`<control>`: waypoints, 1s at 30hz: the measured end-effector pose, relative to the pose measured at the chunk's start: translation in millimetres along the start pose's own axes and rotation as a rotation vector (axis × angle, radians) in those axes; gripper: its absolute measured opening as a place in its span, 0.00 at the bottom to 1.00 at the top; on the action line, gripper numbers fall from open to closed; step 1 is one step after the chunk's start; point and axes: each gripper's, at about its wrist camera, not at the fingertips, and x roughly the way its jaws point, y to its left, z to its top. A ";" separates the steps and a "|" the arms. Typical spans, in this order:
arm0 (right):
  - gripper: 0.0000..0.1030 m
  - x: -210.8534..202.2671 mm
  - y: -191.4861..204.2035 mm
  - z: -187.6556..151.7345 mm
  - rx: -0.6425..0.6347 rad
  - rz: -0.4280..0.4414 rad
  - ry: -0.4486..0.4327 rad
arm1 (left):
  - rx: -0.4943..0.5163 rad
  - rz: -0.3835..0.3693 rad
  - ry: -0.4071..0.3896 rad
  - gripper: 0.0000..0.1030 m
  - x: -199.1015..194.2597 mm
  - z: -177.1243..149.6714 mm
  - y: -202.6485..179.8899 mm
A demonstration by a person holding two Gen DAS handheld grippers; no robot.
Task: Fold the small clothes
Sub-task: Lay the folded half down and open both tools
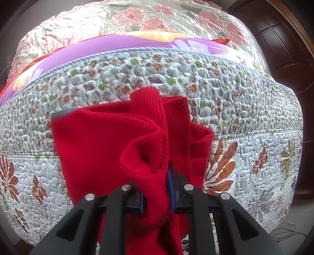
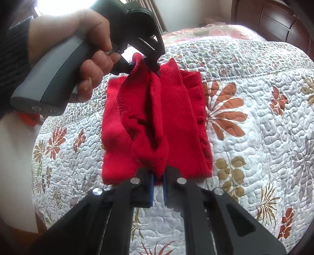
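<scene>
A small red knitted garment (image 1: 102, 141) lies partly folded on the quilted floral bedspread (image 1: 245, 109). My left gripper (image 1: 156, 194) is shut on a bunched ribbed edge of it, which rises between the blue pads. In the right wrist view the same red garment (image 2: 180, 121) stretches between both grippers. My right gripper (image 2: 158, 186) is shut on its near edge. The left gripper (image 2: 145, 62), held by a person's hand (image 2: 86, 51), pinches the far edge. A loose fold hangs down the garment's middle.
The quilt (image 2: 265, 137) covers the bed on all sides of the garment. A purple and orange blanket (image 1: 121, 47) and a pink floral cover (image 1: 137, 17) lie further back. Dark wooden furniture (image 1: 284, 49) stands at the right.
</scene>
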 end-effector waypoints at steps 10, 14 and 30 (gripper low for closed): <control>0.05 6.5 -23.8 -7.2 0.034 0.050 0.028 | 0.027 0.097 -0.079 0.18 1.5 -9.5 -24.7; 0.05 9.2 -31.5 -10.5 0.047 0.062 0.037 | 0.028 0.111 -0.080 0.18 5.5 -10.6 -30.4; 0.08 49.3 -103.2 -22.7 0.360 0.268 0.161 | 0.041 0.036 -0.069 0.54 25.4 -2.6 -51.1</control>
